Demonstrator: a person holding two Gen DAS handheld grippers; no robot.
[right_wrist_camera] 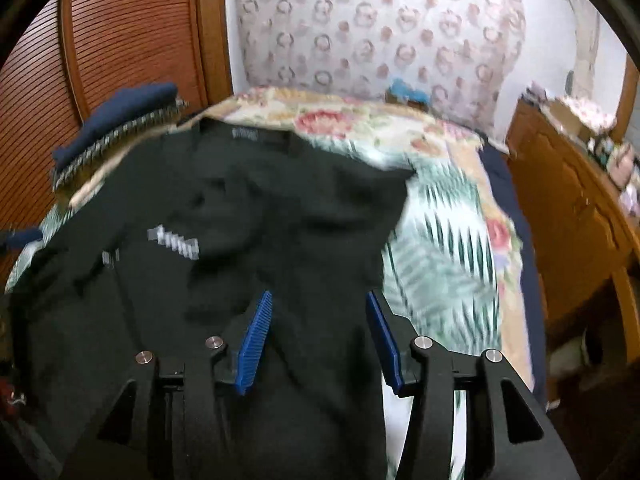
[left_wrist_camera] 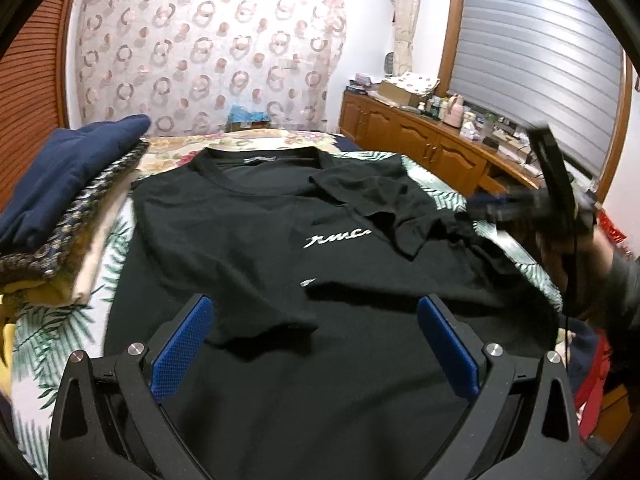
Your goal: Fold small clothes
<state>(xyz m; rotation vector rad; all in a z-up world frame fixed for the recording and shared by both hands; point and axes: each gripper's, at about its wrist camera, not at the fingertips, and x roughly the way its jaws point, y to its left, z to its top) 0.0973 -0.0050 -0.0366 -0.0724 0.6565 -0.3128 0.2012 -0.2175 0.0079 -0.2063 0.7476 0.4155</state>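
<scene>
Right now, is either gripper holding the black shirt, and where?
Neither. The left gripper and right gripper are both open above the black shirt, gripping nothing.

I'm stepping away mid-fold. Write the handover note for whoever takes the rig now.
Left gripper: open, empty, over the black T-shirt near its hem.
Right gripper: open, empty, at the shirt's right edge.
Shirt lies front up on the floral bedspread; both sleeves are folded in.
Stack of folded clothes sits to the left.
Left: fold the body and add it to the stack.
</scene>
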